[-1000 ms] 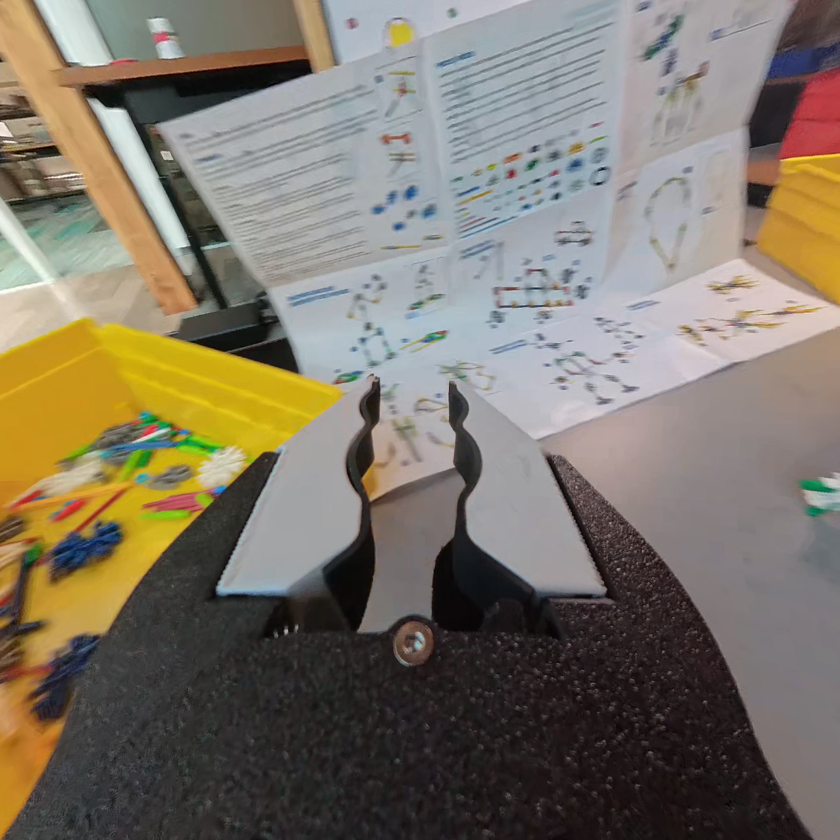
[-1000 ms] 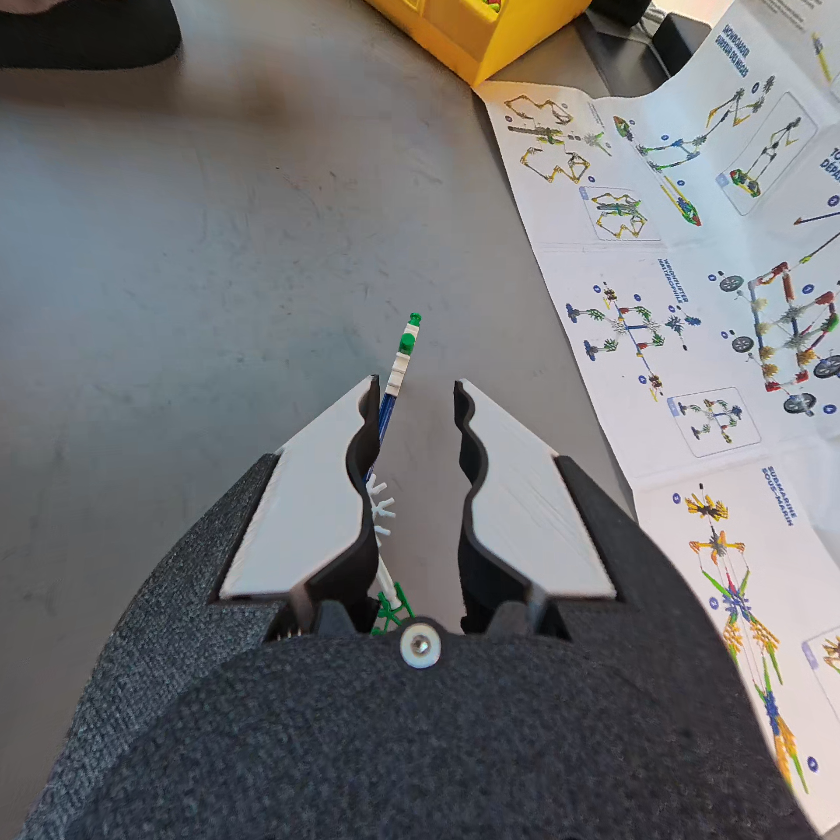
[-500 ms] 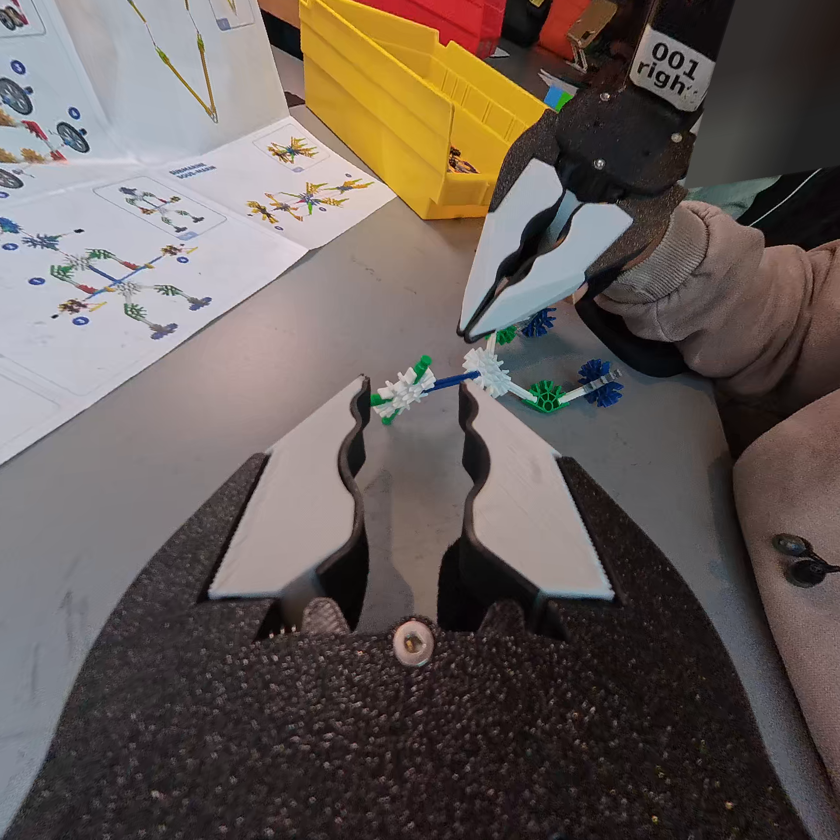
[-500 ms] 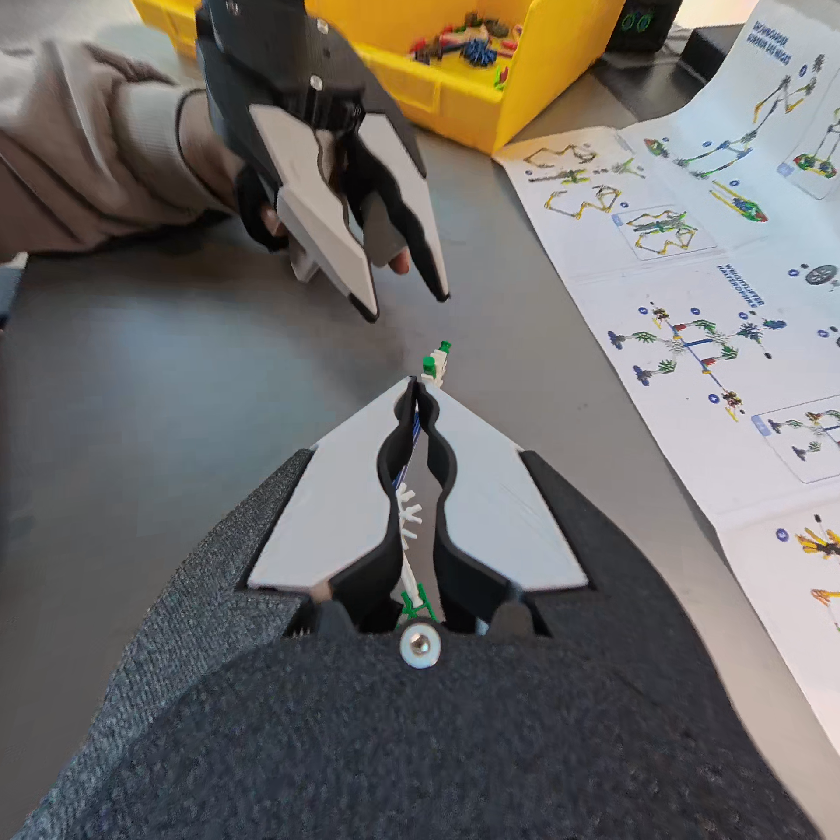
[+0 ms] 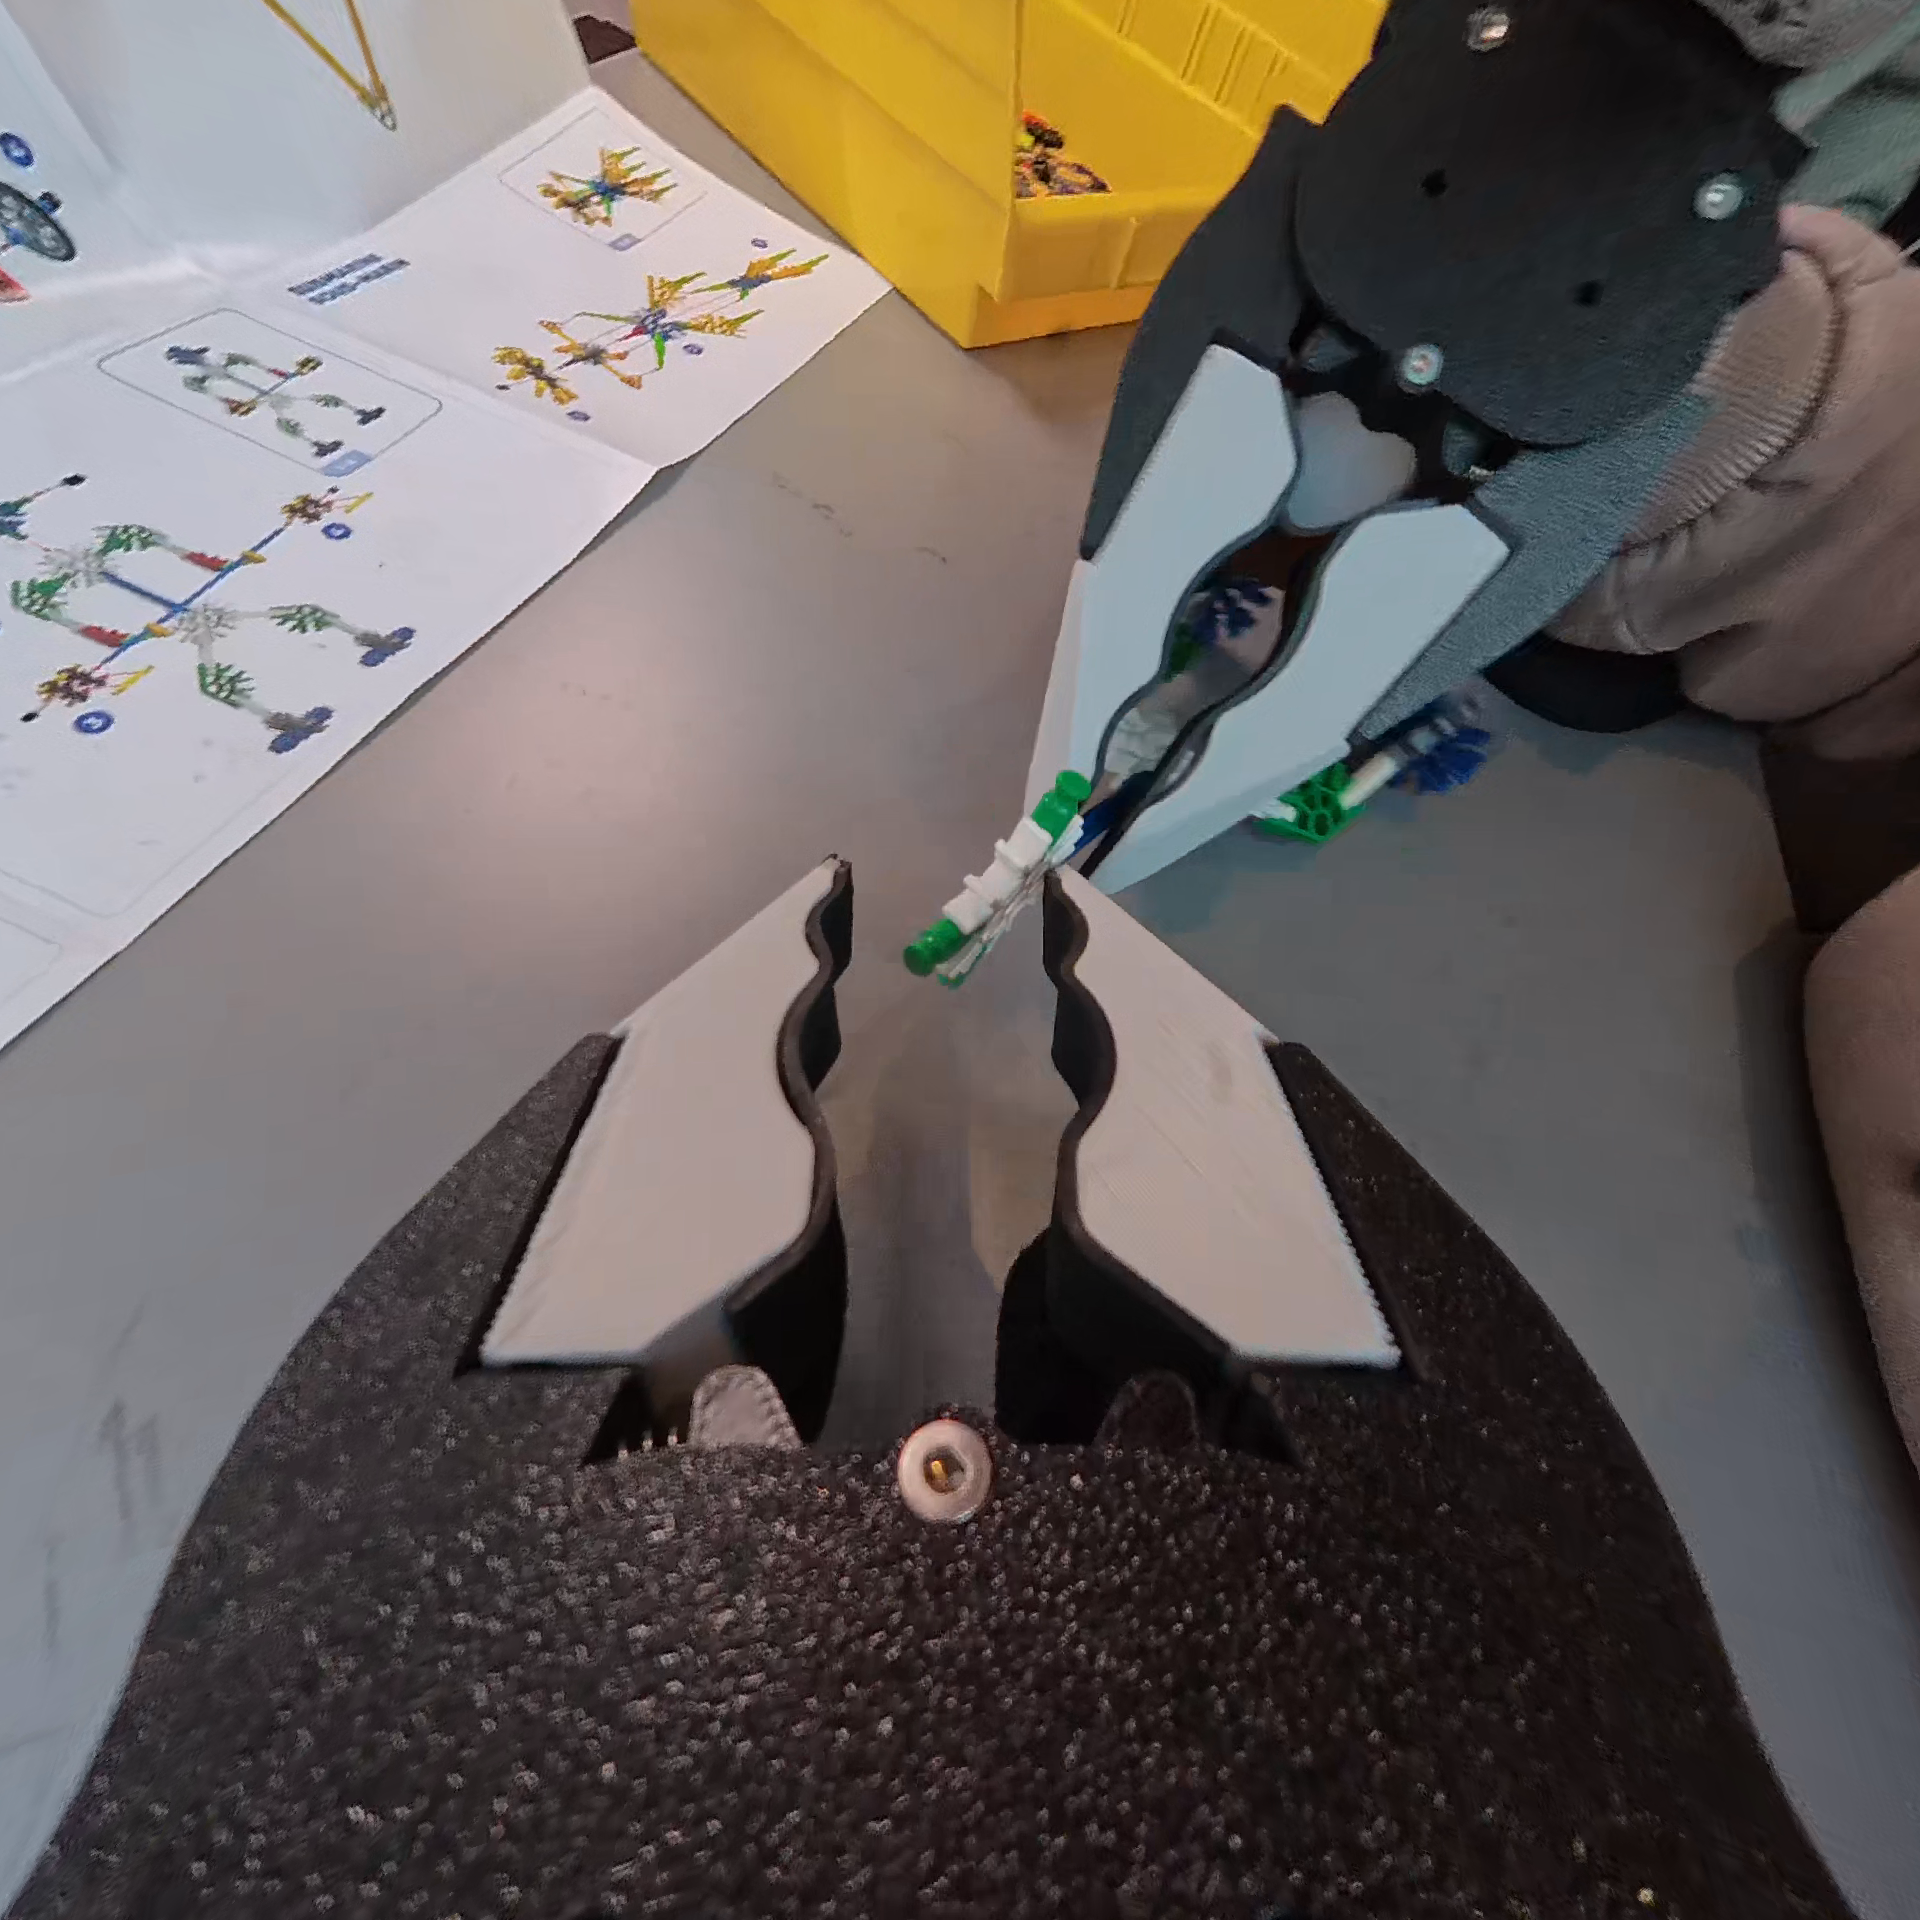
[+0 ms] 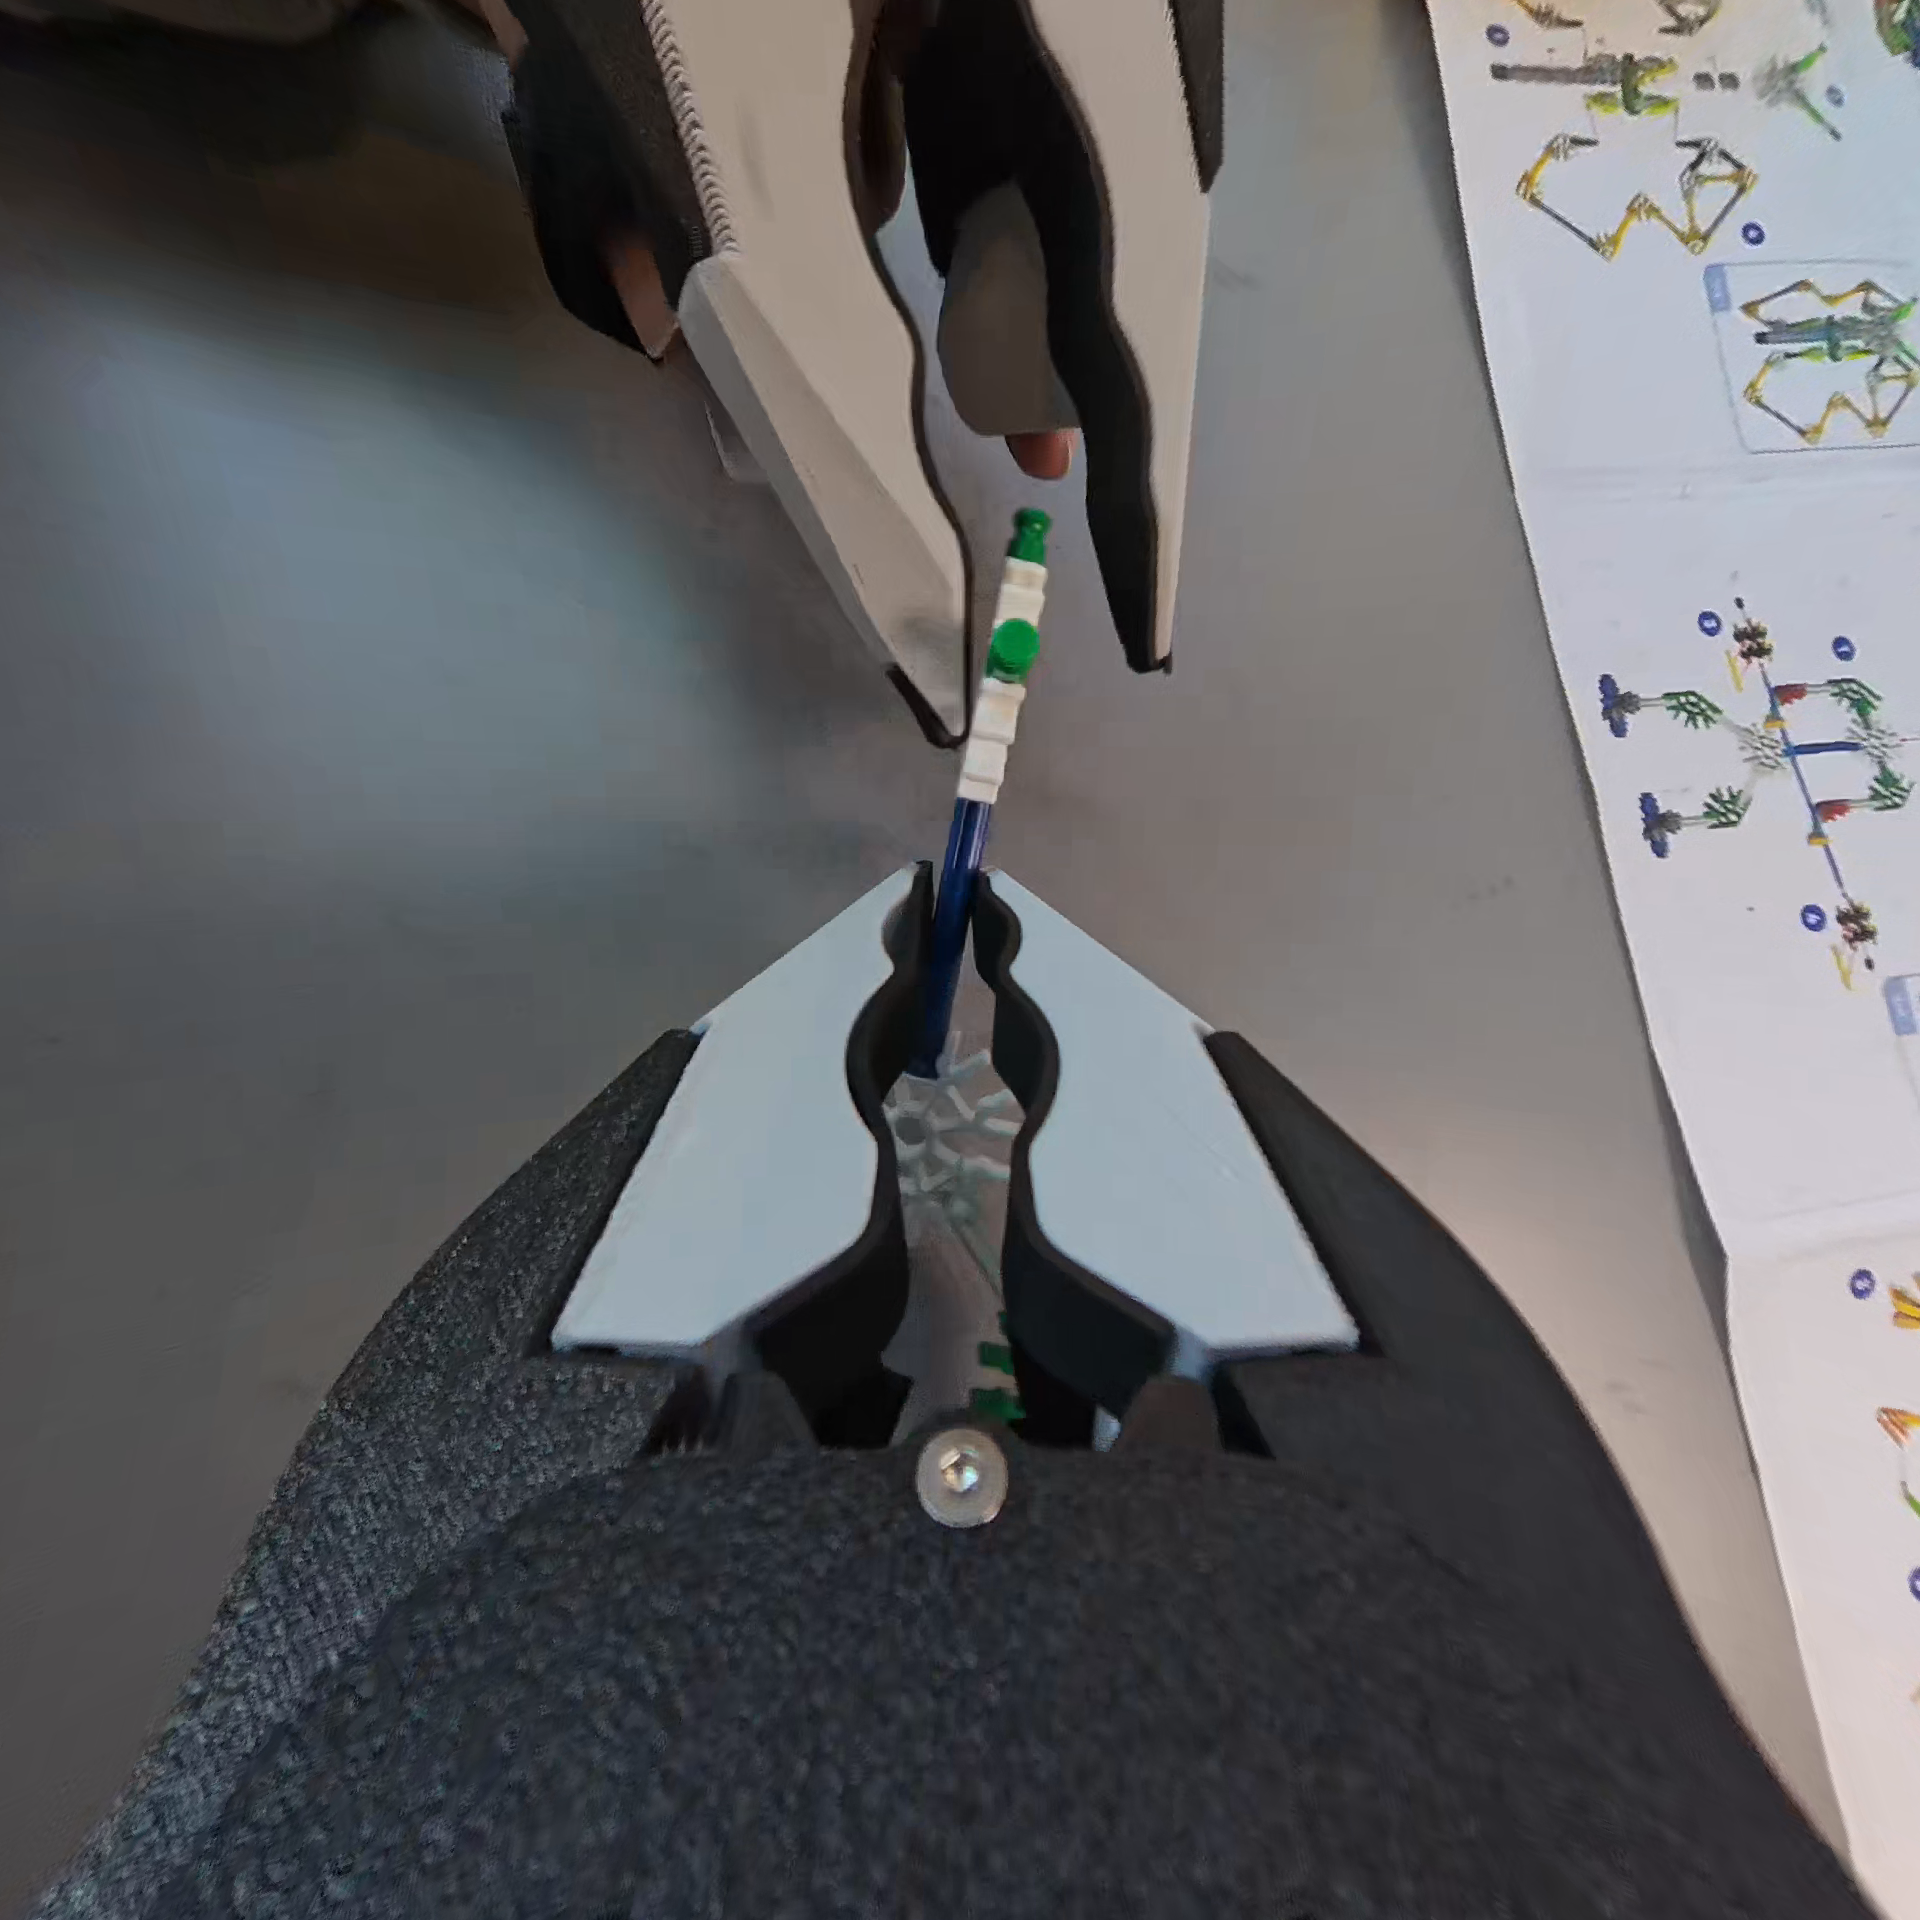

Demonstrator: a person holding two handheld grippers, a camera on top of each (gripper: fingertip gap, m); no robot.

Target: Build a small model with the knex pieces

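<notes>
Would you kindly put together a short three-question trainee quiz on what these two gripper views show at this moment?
1. True or false: the right gripper is shut on the blue rod of the toy assembly.
2. Multiple choice: the left gripper is (a) shut on a connector, (b) open around the white-and-green end, (c) inside the yellow bin.
3. What lies flat on the grey table beside the grippers?

Key: 1 true. 2 b. 3 a printed instruction sheet.
</notes>
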